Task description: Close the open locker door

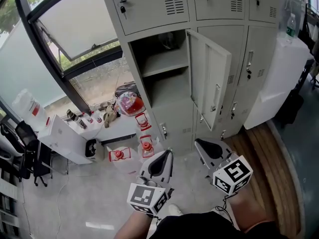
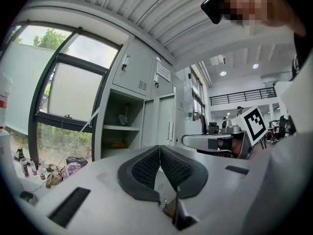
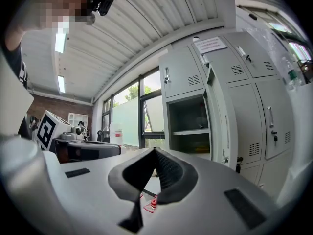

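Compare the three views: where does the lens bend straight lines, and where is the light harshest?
Head view: the lockers lean outward, the window is washed out. Left gripper view: black corners, bowed window frame, left gripper slightly soft. Right gripper view: the open locker door curves, the ceiling light glares.

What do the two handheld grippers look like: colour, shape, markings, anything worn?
Both the left gripper and right gripper have pale grey moulded bodies with black ribbed pads tapering to a point. Each carries a white cube printed with black square markers. The person wears a dark top.
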The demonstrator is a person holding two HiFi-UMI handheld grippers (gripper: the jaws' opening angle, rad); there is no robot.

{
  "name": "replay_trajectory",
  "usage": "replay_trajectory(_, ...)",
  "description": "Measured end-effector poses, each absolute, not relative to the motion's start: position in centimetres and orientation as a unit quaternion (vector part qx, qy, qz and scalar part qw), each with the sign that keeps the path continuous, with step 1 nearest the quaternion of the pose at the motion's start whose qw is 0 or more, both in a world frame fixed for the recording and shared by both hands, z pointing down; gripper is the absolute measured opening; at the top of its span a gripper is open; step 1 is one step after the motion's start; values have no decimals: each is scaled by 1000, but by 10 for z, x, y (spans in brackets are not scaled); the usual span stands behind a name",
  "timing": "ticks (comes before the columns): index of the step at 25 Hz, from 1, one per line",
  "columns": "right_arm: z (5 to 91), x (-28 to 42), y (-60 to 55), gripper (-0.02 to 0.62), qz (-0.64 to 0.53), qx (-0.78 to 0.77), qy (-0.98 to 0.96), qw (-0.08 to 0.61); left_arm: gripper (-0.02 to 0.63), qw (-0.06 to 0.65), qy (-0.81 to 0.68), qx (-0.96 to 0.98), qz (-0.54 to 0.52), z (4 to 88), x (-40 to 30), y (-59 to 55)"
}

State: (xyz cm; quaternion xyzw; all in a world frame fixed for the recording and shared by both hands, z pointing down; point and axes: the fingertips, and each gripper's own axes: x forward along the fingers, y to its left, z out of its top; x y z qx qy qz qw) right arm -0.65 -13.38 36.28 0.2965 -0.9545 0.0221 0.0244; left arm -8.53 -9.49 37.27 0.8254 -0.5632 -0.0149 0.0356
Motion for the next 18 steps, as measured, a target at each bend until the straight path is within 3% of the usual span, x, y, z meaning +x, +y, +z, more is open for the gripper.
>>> replay_trajectory(18, 368, -77, -111, 52, 20, 333, -941, 51, 18, 41, -518, 854, -31, 376, -140, -83)
